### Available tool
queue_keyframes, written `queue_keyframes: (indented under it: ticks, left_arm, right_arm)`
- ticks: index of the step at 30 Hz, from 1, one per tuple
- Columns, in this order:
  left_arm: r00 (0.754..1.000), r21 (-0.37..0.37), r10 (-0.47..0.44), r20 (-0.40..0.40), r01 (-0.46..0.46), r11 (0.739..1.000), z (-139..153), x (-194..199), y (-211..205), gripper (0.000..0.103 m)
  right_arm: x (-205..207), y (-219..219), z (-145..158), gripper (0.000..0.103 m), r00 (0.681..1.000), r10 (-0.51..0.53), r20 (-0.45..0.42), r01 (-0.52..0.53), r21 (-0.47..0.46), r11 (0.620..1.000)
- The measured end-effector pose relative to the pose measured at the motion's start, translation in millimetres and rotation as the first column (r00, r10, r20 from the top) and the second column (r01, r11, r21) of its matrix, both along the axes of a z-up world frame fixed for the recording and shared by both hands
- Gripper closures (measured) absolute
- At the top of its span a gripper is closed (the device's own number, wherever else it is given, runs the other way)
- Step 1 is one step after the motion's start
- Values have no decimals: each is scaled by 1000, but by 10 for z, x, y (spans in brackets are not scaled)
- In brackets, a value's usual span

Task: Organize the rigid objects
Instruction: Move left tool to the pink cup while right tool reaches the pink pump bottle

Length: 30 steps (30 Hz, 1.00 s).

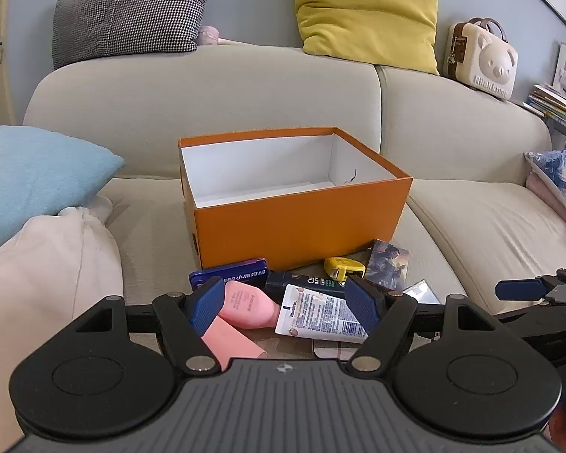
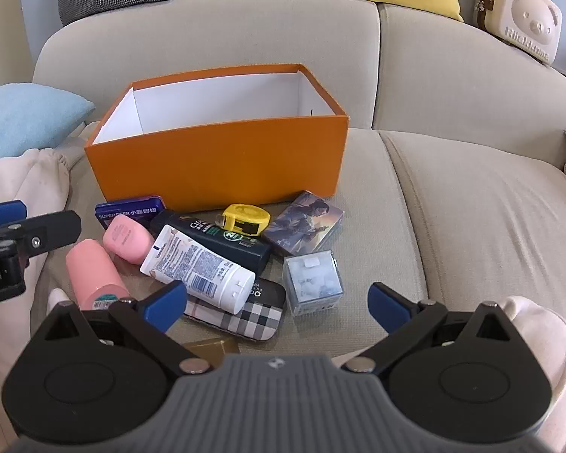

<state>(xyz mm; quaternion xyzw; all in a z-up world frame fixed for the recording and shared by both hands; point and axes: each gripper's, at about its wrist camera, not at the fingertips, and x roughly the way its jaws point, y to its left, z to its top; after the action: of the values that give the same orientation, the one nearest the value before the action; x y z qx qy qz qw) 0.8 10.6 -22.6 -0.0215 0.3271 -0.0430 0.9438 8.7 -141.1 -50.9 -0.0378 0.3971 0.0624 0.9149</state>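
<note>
One orange box (image 2: 222, 158) sat open at frame centre on the beige sofa (image 2: 471, 207), nothing visible inside. Below it lay a heap: one blue tin (image 2: 130, 209), two pink items (image 2: 126, 239), one white tube (image 2: 198, 266), one dark bottle (image 2: 222, 239), one yellow tape measure (image 2: 247, 219), one picture card box (image 2: 303, 222), one clear cube (image 2: 313, 281), one plaid case (image 2: 245, 315). The left gripper (image 1: 285, 307) and the right gripper (image 2: 277, 304) both hung above the heap, jaws spread wide and holding nothing.

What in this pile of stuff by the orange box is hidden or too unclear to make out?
- Plaid case: right wrist view, partly under the white tube.
- Gold item: right wrist view, mostly behind the right gripper.
- Box floor: right wrist view, blocked by the orange box front wall.
- Dark bottle: left wrist view, label too small.
</note>
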Motion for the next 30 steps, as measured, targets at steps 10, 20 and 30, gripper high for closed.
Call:
queue_keyframes:
  ticks: [10, 20, 30]
  left_arm:
    - [997, -21, -2, -79, 0, 1000, -103, 83, 74, 17]
    - [965, -45, -5, -261, -7, 999, -312, 242, 230, 55]
    - [897, -81, 157, -413, -208, 975, -488, 462, 579, 54]
  right_arm:
    - [41, 49, -37, 2, 1000, 19, 1, -19, -8, 1000]
    - [97, 141, -85, 3, 995, 83, 63, -84, 13, 996]
    - [293, 468, -260, 50, 961, 277, -25, -275, 67, 959]
